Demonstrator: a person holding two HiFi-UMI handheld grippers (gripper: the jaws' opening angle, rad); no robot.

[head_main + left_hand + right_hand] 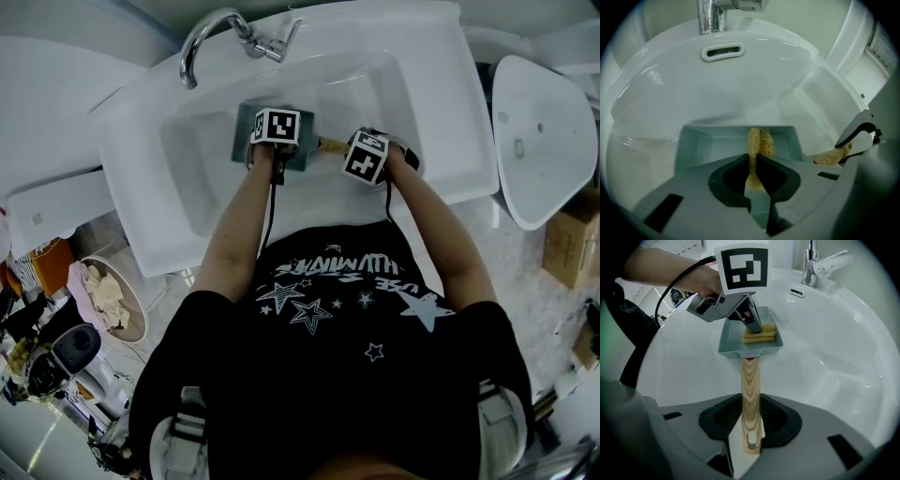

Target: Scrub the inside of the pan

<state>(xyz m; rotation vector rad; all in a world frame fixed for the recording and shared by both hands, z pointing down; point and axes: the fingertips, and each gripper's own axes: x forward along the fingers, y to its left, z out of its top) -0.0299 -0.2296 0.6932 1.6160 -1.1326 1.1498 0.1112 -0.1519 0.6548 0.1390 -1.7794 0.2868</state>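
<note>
A grey-green square pan [242,141] [708,145] [729,341] lies in the white sink [187,159]. Its wooden handle [750,390] [330,143] [833,158] points toward me. My right gripper [751,427] [367,155] is shut on the end of that handle. My left gripper [756,161] [278,141] [752,322] points steeply down into the pan, shut on a yellow scrubbing sponge [761,140] [760,333]. The sponge rests on the pan's floor, toward the wall farthest from me. In the head view the marker cube hides the sponge.
The chrome faucet [211,37] [820,263] stands behind the pan, with the overflow slot [723,50] below it. A second white basin [544,141] and a cardboard box [572,244] stand at the right. A basket of cloths [108,295] sits on the floor at the left.
</note>
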